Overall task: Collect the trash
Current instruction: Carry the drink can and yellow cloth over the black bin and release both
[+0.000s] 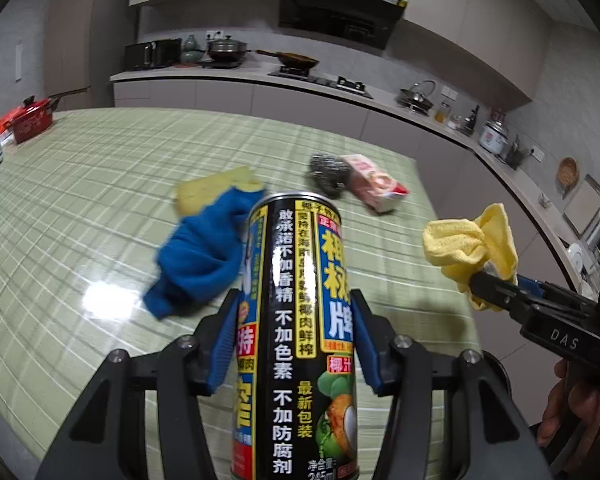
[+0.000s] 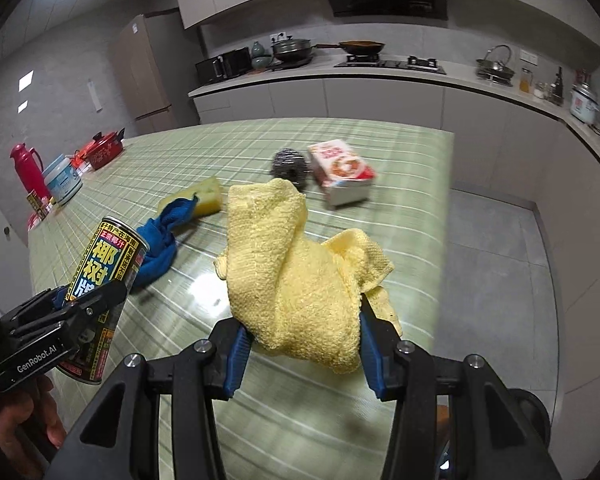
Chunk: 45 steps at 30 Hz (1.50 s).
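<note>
yellow cloth point(image 2: 296, 276), blue rag point(image 1: 200, 252), green-plaid tablecloth point(image 1: 100, 168)

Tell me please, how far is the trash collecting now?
Done: nothing visibly binned; no bin is in view.
In hand: the left hand-held gripper holds the drink can lifted off the table; the right hand-held gripper holds the yellow cloth.
Left on the table: the blue cloth, yellow sponge, steel scourer and small carton.
</note>
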Each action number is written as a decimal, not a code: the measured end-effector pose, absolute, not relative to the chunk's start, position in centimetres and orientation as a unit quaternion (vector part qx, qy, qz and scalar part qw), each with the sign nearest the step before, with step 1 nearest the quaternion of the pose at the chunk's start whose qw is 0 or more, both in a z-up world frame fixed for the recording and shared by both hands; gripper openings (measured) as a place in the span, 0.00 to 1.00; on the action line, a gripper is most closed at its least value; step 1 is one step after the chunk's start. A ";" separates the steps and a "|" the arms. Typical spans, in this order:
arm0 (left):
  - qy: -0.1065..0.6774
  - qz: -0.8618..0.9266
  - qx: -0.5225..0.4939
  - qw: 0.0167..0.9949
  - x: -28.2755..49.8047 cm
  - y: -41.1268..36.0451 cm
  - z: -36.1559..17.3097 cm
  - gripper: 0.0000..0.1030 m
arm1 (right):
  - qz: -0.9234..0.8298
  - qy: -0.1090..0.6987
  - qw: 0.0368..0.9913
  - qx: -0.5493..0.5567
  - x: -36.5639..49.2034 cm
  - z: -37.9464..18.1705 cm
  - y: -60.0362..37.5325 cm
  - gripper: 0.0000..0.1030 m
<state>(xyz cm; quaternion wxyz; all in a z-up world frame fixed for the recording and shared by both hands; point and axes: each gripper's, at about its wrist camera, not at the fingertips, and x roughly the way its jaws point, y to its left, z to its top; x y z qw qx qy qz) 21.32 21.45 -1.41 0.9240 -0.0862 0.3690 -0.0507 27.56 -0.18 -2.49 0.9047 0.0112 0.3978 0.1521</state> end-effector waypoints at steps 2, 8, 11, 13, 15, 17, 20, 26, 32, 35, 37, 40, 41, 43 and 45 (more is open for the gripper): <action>0.369 -0.056 -0.082 0.924 21.1 20.0 -1.2 0.52 | 0.146 0.396 0.906 0.014 26.9 -2.2 -1.7 0.48; 0.366 -0.066 -0.070 0.926 20.0 16.3 -0.9 0.52 | 0.133 0.394 0.909 0.018 25.3 -1.8 -5.3 0.48; 0.365 -0.071 -0.066 0.926 19.4 14.8 -0.8 0.52 | 0.128 0.394 0.910 0.021 24.7 -1.7 -6.8 0.48; 0.364 -0.073 -0.064 0.926 19.0 13.6 -0.8 0.52 | 0.124 0.392 0.911 0.023 24.2 -1.5 -7.9 0.48; 0.363 -0.076 -0.060 0.927 18.7 12.5 -0.7 0.52 | 0.121 0.391 0.912 0.024 23.7 -1.4 -8.9 0.48; 0.362 -0.079 -0.058 0.927 18.4 11.4 -0.6 0.52 | 0.117 0.390 0.913 0.026 23.2 -1.3 -10.1 0.48; 0.362 -0.085 -0.054 0.927 17.9 9.6 -0.6 0.52 | 0.110 0.390 0.914 0.028 22.4 -1.3 -11.8 0.48; 0.361 -0.106 -0.044 0.925 17.0 5.6 -0.6 0.52 | 0.090 0.391 0.915 0.035 20.0 -1.4 -16.2 0.48; 0.361 -0.132 -0.031 0.923 15.9 1.3 -0.6 0.52 | 0.063 0.392 0.917 0.043 17.8 -1.7 -20.6 0.48; 0.364 -0.148 -0.025 0.919 15.4 -1.1 -1.0 0.52 | 0.048 0.396 0.916 0.048 16.6 -2.0 -22.7 0.48; 0.368 -0.158 -0.022 0.916 15.0 -2.5 -1.4 0.52 | 0.039 0.398 0.915 0.052 15.8 -2.3 -24.0 0.48; 0.373 -0.170 -0.016 0.912 14.4 -4.4 -2.0 0.52 | 0.026 0.402 0.913 0.057 14.7 -2.9 -26.0 0.48; 0.376 -0.176 -0.014 0.910 14.2 -5.2 -2.3 0.52 | 0.020 0.404 0.913 0.058 14.3 -3.1 -26.6 0.48; 0.380 -0.184 -0.009 0.906 13.8 -6.4 -2.9 0.52 | 0.012 0.409 0.910 0.062 13.6 -3.6 -27.7 0.48; 0.388 -0.191 -0.004 0.901 13.7 -7.9 -3.7 0.52 | 0.004 0.415 0.908 0.065 13.0 -4.3 -28.7 0.48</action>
